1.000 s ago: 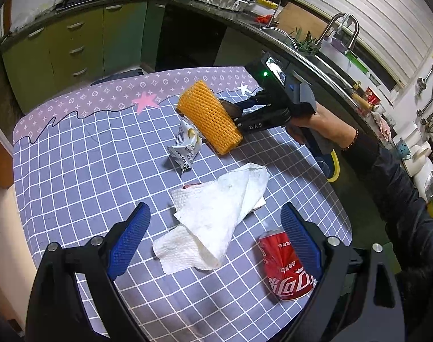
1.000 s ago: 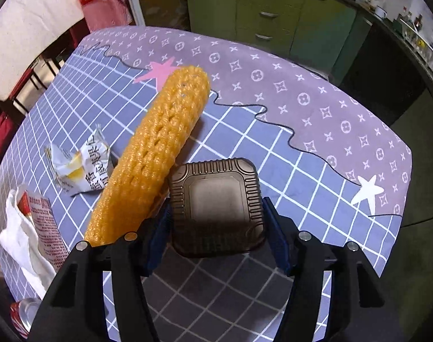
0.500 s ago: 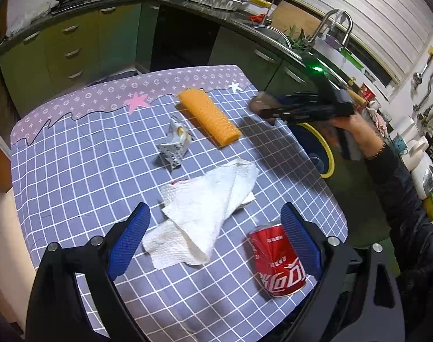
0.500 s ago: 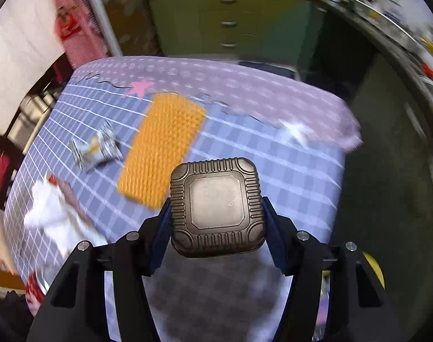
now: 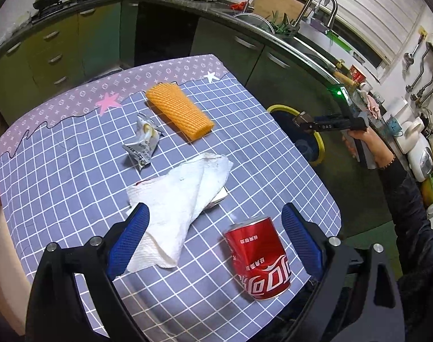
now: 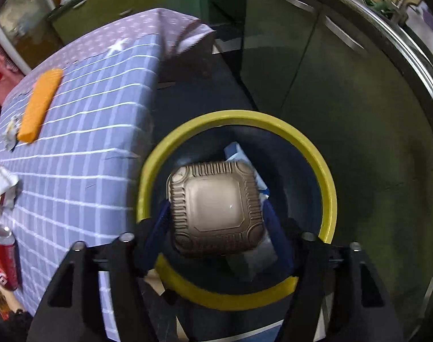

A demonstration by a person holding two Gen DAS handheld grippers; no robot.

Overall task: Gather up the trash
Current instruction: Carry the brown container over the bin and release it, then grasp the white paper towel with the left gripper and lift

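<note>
Trash in the form of a brown square container (image 6: 216, 209) is seen between the right gripper (image 6: 216, 219)'s just-widened jaws, directly above the yellow-rimmed bin (image 6: 327, 188); pad contact cannot be told. Left of the bin, on the checked tablecloth (image 5: 74, 171), the left gripper (image 5: 215, 240) is held open over a white tissue (image 5: 176, 199) and red can (image 5: 259, 259). Farther from the bin lie an orange foam sleeve (image 5: 179, 111) and crumpled wrapper (image 5: 143, 142).

Bench (image 5: 74, 188) under blue grid cloth: orange foam net (image 5: 179, 111) near far edge, crumpled wrapper (image 5: 143, 142) beside it, white paper towel (image 5: 179, 202) mid-bench, dented red can (image 5: 259, 258) lying by near right corner.
</note>
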